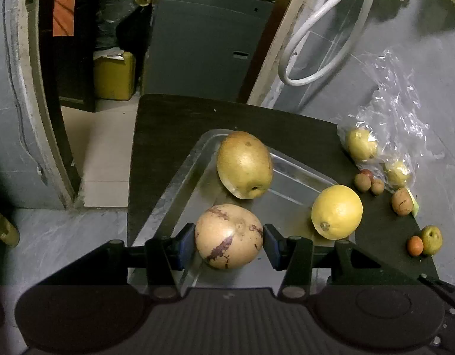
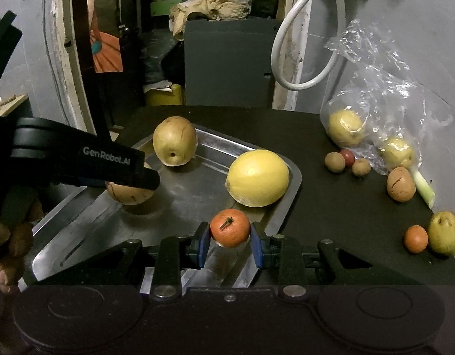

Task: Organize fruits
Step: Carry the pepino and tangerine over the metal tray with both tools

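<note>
While the tray (image 2: 274, 222) lies below, a streaked fruit (image 1: 229, 235) is clamped by the left gripper (image 1: 229, 244) & a tangerine (image 2: 230, 227) by the right gripper (image 2: 230, 244), both over tray.

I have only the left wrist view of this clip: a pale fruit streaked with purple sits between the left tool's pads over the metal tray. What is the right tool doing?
Observer: The right tool is shut on a small orange citrus fruit, over the near rim of the metal tray.
Operator: Is that the orange one I see beside a green fruit?
Observer: No. That second orange fruit lies on the dark table, touching the green fruit.
Operator: Any sign of the person?
Observer: Fingers of a hand show at the left edge.
</note>
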Available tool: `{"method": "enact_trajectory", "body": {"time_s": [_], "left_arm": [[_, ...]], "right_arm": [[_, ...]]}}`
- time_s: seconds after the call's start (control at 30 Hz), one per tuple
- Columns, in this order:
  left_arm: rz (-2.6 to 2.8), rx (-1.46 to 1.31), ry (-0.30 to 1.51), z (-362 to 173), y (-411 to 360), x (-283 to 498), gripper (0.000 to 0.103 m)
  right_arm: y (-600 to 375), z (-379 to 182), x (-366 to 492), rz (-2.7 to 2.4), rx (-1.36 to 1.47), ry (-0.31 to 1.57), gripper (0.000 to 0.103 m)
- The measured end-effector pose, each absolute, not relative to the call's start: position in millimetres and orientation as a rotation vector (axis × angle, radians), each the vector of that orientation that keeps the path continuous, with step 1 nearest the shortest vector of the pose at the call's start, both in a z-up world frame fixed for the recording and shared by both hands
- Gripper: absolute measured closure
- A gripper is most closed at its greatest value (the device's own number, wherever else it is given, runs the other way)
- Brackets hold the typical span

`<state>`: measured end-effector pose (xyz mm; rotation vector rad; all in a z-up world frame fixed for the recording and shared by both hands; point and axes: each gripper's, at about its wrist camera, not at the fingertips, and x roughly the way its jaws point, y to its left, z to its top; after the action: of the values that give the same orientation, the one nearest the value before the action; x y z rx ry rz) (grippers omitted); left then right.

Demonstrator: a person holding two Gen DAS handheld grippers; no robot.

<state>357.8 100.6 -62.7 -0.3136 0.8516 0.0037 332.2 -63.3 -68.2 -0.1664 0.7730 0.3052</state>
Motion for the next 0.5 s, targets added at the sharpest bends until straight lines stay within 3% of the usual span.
{"method": "enact_trajectory", "body": {"time_s": [0.5], "left_arm": [[0.018, -0.299, 0.871, -64.4, 94.9, 360.7, 0.049]], "right_arm": [[-61.9, -74.7, 335.1, 0.307, -0.173, 0.788, 0.072]]}}
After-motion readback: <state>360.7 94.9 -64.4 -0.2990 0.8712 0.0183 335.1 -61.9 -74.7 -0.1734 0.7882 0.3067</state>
